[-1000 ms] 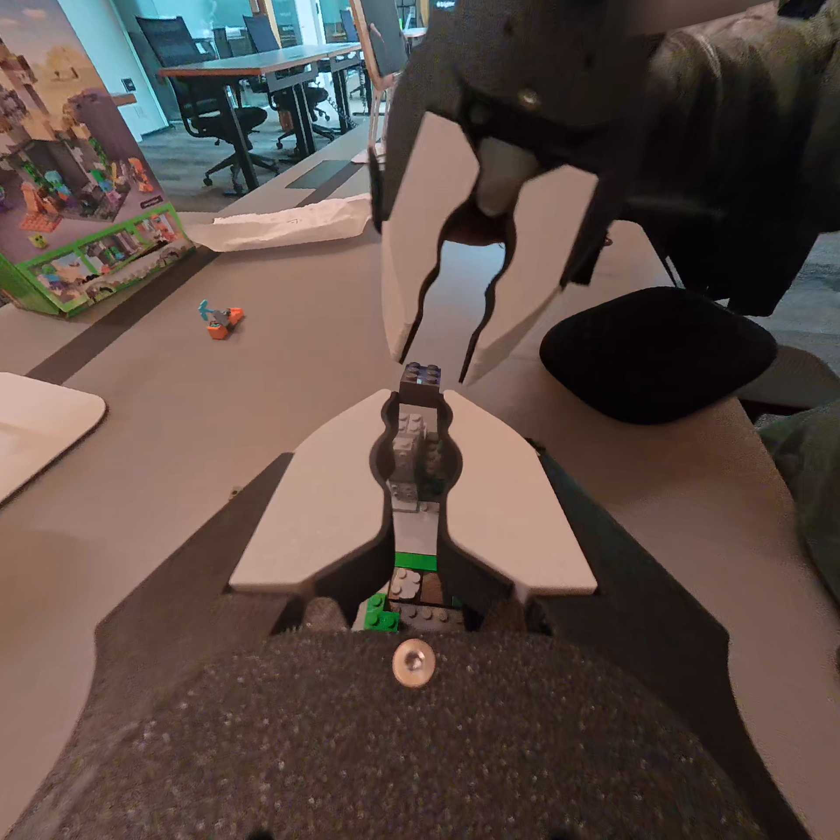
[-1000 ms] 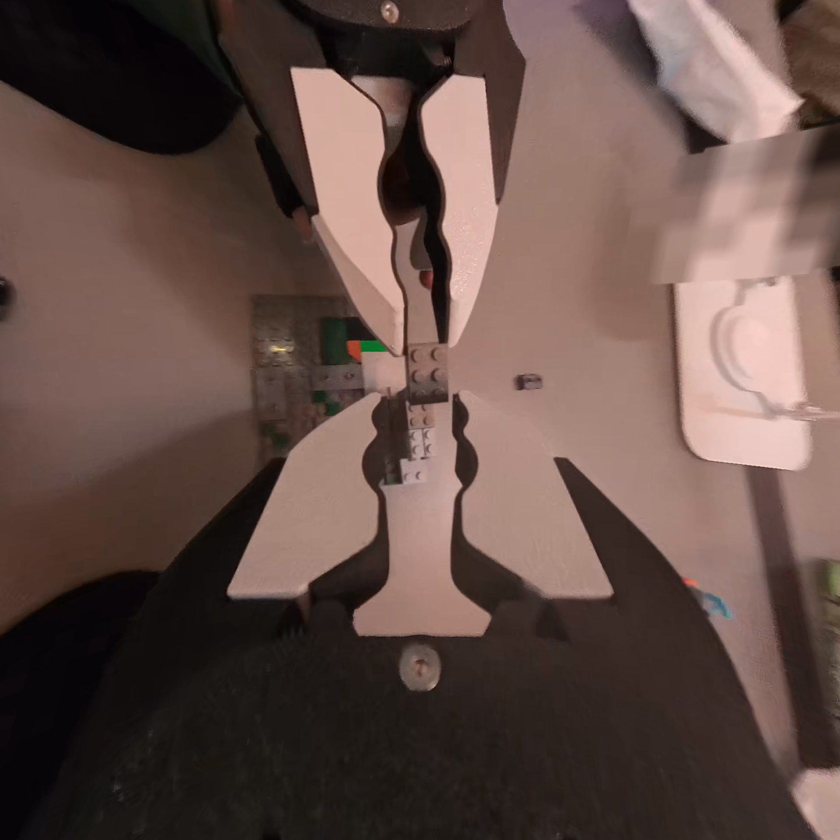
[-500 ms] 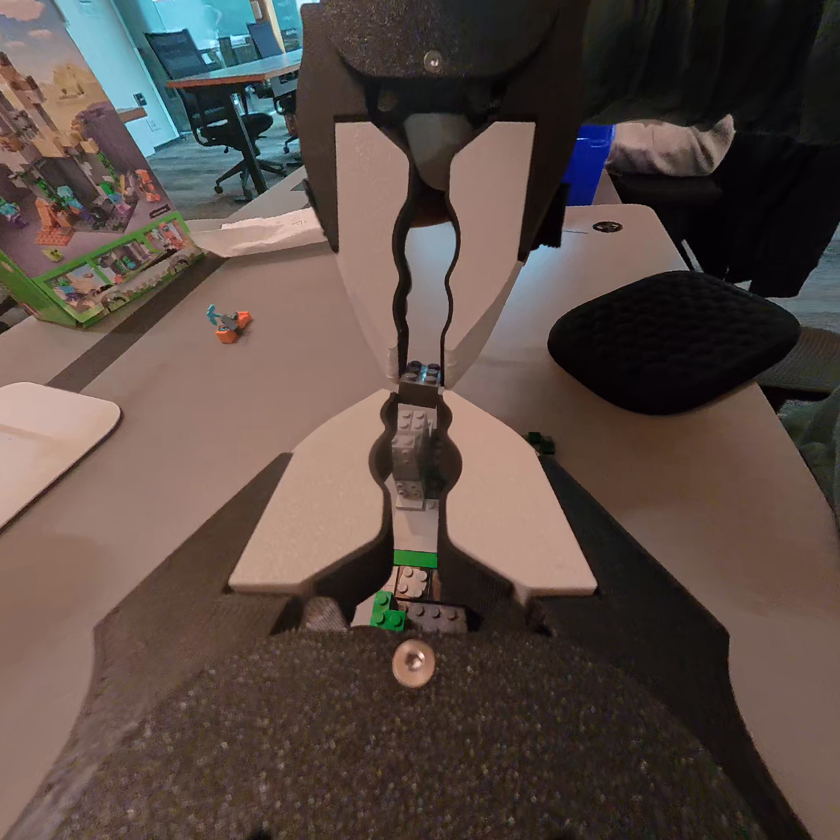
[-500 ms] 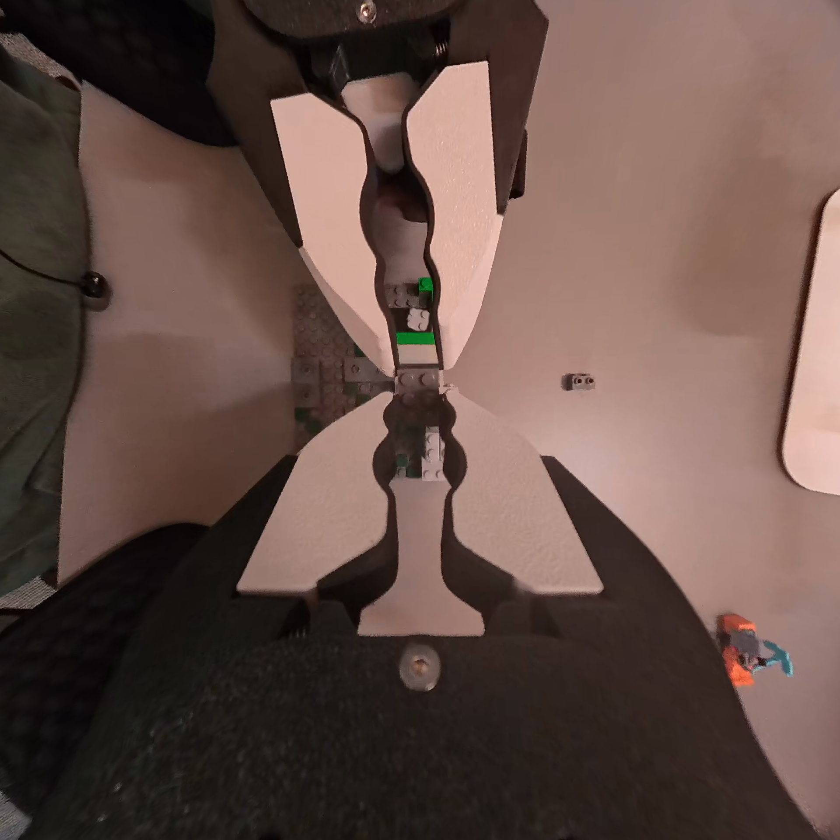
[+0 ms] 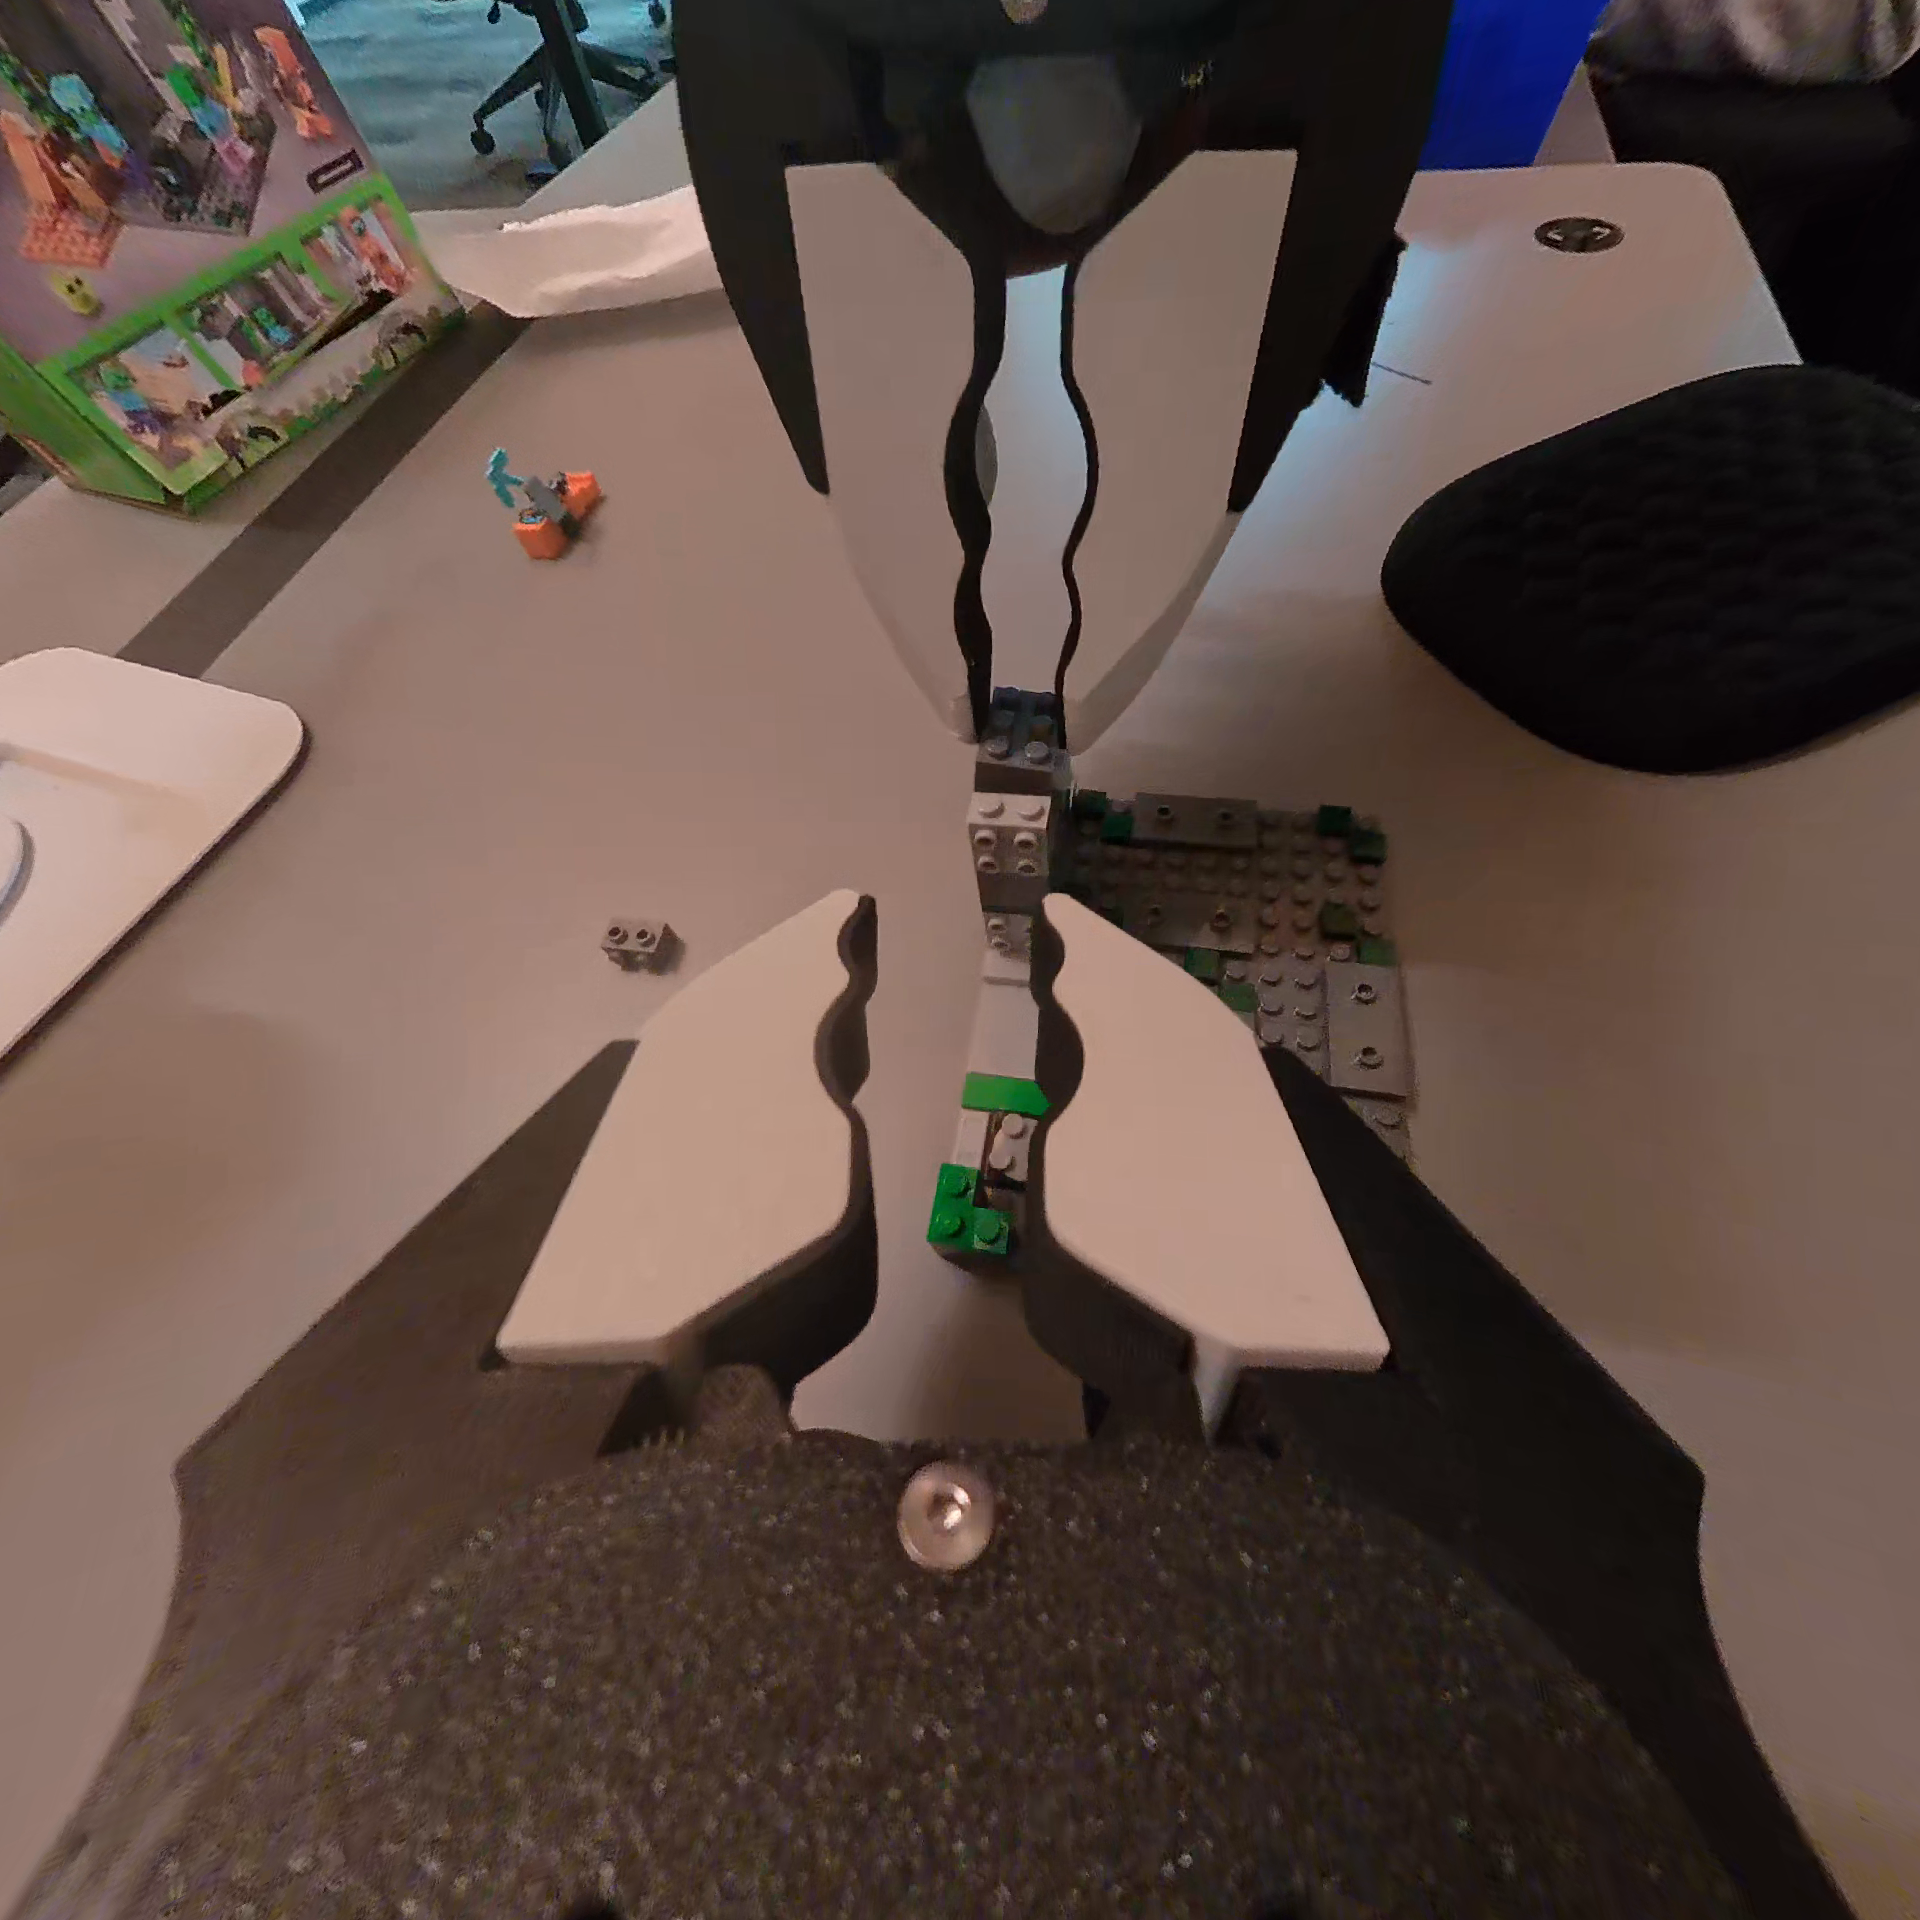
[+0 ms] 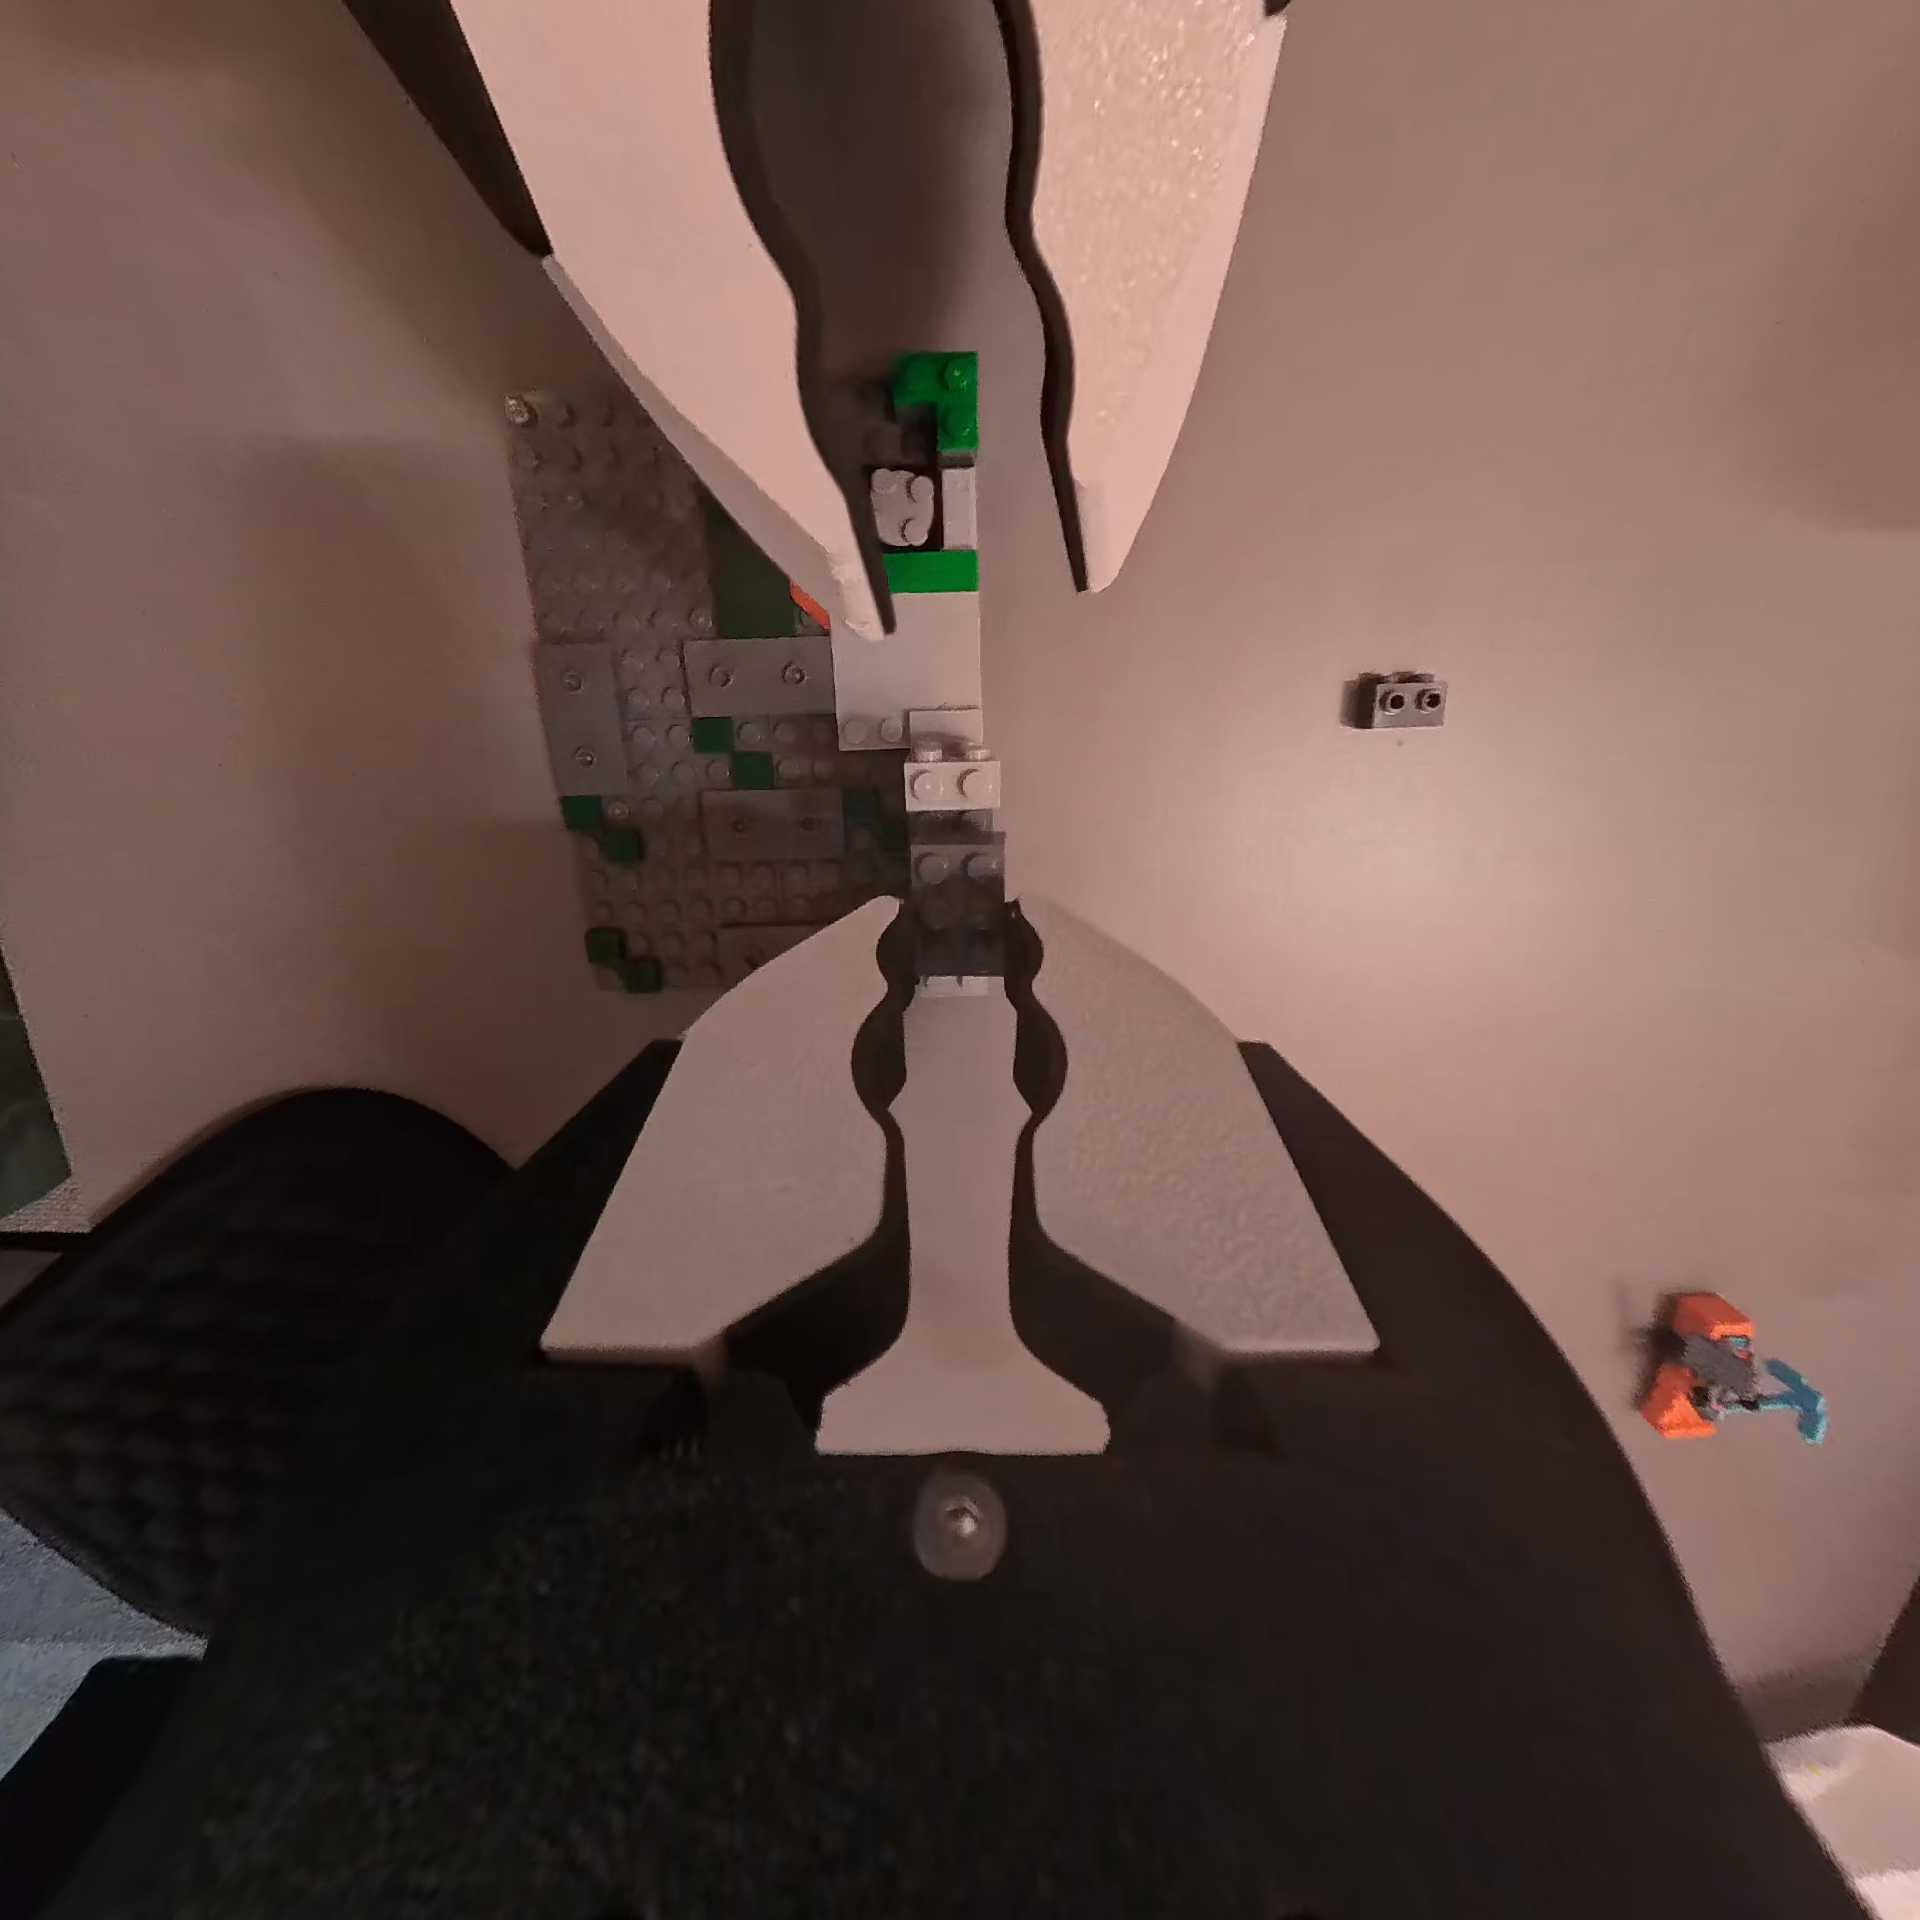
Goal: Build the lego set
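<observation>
Pale worktop (image 5: 499, 748) underneath everything. At its far left corner a picture-covered box (image 5: 187, 260), with crumpled white paper (image 5: 603, 249) beside it. On the right a black cushion (image 5: 1662, 561); at the left edge a white tray (image 5: 104, 790).

Near the middle, lying flat, a grey and green studded baseplate (image 5: 1247, 904). Along its left edge stands a narrow wall of grey, white and green bricks (image 5: 1003, 852).

Left gripper (image 5: 956, 909): jaws wide, straddling the near stretch of that wall. Right finger just beside the bricks, left finger well clear, nothing held.

Right gripper (image 5: 1023, 727): reaching in from the opposite side, jaws narrow and closed on a dark brick (image 5: 1023, 717) on top of the wall's far end. Same pinch seen from above in the right wrist view (image 6: 958, 914).

Off to the left, well apart from the build, a small orange and teal piece (image 5: 545, 499) and a loose grey brick (image 5: 639, 940).

Step in hand, judging by this: seating the dark brick on the wall top.

- Square the brick to the studs below before adding force.
- Press straight down, not at a slant, since a thin wall tips easily.
- Narrow the left jaws onto the wall, or bear down on the baseplate, as a brace.
- Loosen the pinch only once the brick sits flush, then lift straight up and clear.
</observation>
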The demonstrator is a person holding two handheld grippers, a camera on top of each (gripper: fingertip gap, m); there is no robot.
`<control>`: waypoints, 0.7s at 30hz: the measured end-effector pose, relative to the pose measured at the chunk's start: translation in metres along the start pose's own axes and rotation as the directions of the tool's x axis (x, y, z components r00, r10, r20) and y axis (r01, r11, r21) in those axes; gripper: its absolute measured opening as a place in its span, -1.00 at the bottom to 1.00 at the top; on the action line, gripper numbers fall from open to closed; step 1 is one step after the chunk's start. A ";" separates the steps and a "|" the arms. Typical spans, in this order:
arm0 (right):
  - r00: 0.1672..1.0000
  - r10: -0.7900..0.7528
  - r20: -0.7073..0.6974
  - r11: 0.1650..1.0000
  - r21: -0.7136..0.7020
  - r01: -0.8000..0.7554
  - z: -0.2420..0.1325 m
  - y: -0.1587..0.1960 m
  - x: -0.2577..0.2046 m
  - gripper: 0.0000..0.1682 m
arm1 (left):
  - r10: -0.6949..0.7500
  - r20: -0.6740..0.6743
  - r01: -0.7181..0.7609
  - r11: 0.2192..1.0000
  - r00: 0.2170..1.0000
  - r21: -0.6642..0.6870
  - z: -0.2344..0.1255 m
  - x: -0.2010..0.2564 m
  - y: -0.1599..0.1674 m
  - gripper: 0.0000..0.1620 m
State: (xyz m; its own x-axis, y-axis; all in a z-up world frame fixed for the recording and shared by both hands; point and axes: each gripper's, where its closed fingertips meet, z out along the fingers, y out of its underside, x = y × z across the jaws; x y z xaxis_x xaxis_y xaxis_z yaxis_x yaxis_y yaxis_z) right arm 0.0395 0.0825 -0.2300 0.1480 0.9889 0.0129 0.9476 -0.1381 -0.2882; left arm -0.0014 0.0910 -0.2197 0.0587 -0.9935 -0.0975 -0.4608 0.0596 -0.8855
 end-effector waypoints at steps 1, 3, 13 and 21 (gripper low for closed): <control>1.000 -0.001 0.001 1.000 -0.006 0.001 0.001 0.001 0.000 -0.81 | -0.001 0.001 0.001 1.000 1.000 -0.002 0.000 0.000 0.001 -0.66; 1.000 -0.004 0.005 1.000 -0.005 0.004 0.004 0.000 -0.001 -0.81 | -0.003 -0.002 0.003 1.000 1.000 0.000 0.000 0.000 0.001 -0.67; 1.000 -0.014 0.014 1.000 -0.016 0.015 0.008 -0.003 -0.002 -0.81 | 0.000 -0.010 0.000 1.000 1.000 -0.009 0.001 0.002 0.002 -0.69; 1.000 -0.018 0.012 1.000 -0.017 0.019 0.009 -0.003 -0.001 -0.80 | 0.002 -0.023 -0.002 1.000 1.000 -0.018 0.003 0.006 0.004 -0.69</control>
State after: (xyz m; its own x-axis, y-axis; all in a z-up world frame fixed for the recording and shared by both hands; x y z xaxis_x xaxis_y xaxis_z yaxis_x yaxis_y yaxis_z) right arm 0.0337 0.0823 -0.2373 0.1273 0.9918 0.0067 0.9548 -0.1207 -0.2715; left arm -0.0001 0.0861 -0.2257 0.0374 -0.9954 -0.0887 -0.4770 0.0602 -0.8768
